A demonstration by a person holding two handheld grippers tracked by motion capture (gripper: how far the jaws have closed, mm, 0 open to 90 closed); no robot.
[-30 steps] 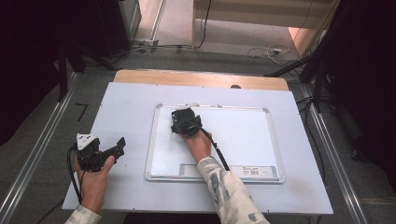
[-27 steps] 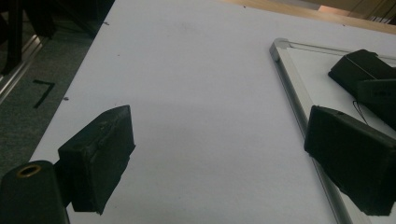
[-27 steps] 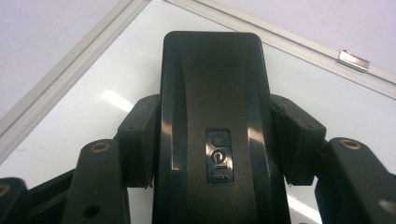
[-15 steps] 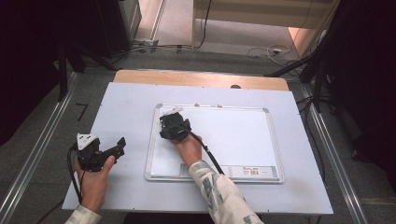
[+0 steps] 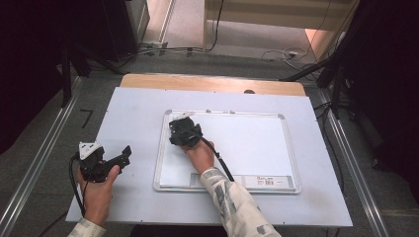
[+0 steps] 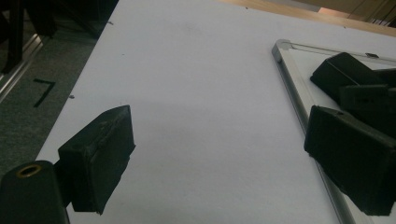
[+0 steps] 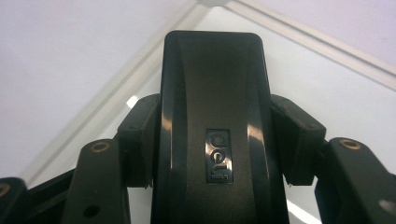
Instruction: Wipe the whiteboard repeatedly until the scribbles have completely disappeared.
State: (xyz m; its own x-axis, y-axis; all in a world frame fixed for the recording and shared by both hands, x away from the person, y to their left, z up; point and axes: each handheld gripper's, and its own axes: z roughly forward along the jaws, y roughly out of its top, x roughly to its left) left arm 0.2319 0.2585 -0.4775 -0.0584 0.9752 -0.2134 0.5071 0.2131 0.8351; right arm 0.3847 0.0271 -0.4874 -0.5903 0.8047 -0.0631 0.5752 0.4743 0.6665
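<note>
A pale table (image 5: pixel 133 113) carried everything, its sheet-like top running out to a wooden edge at the far side. On it lay a whiteboard (image 5: pixel 247 143) with a metal frame, flat and a little right of the middle, a small label strip showing along its near edge.

The right gripper (image 5: pixel 180 129) sat over the board's far left corner, the person's hand behind it and a patterned sleeve (image 5: pixel 232 202) trailing back toward the near edge. In the right gripper view its two black jaws were clamped on either flank of a black eraser (image 7: pixel 215 130) (a glossy block with an embossed brand plate on top), the pads pressed against its sides. The eraser rested just inside the frame's corner, with white board surface beyond it.

The left gripper (image 5: pixel 118 159) was held over bare table, left of the board and well apart from the eraser. In the left gripper view its jaws stood wide open with nothing between them, the board's frame running past the right-hand jaw.
</note>
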